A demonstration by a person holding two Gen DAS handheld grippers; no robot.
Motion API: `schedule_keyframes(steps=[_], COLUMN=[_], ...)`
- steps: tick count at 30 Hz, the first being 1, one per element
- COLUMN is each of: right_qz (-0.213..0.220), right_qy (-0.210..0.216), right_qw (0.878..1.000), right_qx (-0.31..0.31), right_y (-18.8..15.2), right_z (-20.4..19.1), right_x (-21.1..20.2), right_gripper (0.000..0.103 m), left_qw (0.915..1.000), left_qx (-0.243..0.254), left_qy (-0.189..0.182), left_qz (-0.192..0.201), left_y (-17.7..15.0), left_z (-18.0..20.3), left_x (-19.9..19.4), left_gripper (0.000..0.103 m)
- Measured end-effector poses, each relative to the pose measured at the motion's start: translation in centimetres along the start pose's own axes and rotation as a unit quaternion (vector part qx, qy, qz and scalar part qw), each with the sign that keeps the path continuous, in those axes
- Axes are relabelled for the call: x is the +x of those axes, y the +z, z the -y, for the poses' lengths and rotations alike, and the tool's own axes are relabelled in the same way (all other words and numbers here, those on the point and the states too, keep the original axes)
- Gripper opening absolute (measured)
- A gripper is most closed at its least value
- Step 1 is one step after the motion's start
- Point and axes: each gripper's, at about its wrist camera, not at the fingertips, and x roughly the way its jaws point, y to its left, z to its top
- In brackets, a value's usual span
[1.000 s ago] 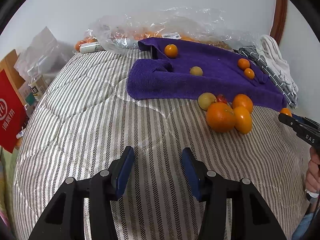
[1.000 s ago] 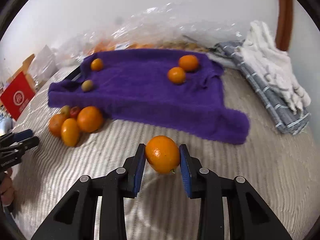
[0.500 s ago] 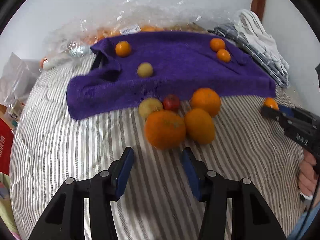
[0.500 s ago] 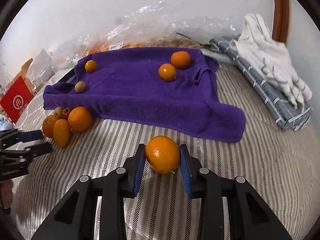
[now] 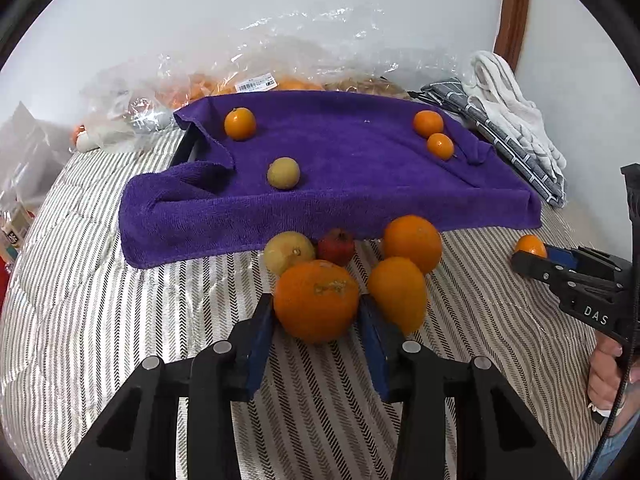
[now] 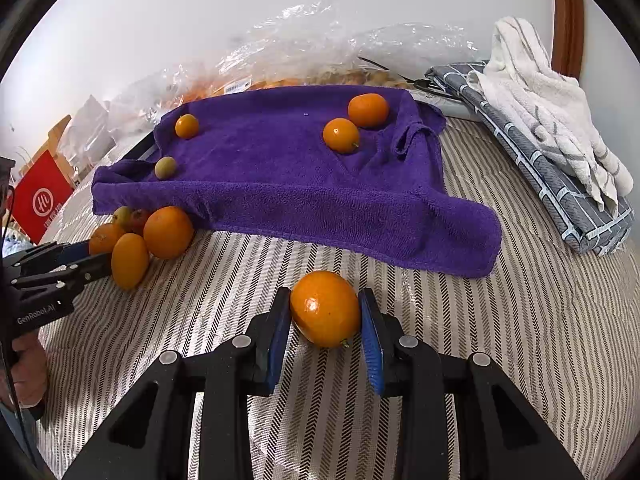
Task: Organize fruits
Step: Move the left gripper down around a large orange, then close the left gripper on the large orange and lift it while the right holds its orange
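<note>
**Both tools on oranges**

Our left tool (image 5: 316, 312) is closing around the big orange (image 5: 316, 300), lower centre, bed (image 5: 100, 320). Our right tool (image 6: 325, 320) is clamped on a small orange (image 6: 325, 308), below the purple towel (image 6: 280, 168).

A striped bedcover (image 5: 120, 320) fills the foreground. Along the white wall (image 6: 200, 20) at the back lie crumpled clear plastic bags (image 5: 304, 52), and beside them, to the right, a grey checked cloth (image 6: 560, 184) with a white towel (image 6: 540, 108) heaped on top. At the left edge stands a red box (image 6: 42, 200) with a white logo.
</note>
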Motion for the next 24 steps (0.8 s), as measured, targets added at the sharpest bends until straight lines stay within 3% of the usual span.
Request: schedule_keyframes(steps=[7,11,24], right_qz=[0.0,0.0,0.016], right_qy=[-0.005,-0.006,0.023], right_qw=[1.0,1.0,1.0], right_qx=[-0.006,-0.009,0.008], right_y=[0.0,0.0,-0.1], right_z=[-0.2,-0.2,0.7], right_x=[0.1,0.1,-0.5], right_gripper=[0.033,0.033,0.033], left_qw=[0.9994,0.9978,0.9942], left_qx=[-0.015,-0.046,-0.074], left_qy=[-0.001,-0.02,-0.006], left_qz=[0.031,0.044,0.078], left_y=[0.1,0.4,0.7], left_z=[-0.7,-1.9,-3.8], left_x=[-1.2,-1.8,-2.8], left_gripper=[0.039,0.039,0.039])
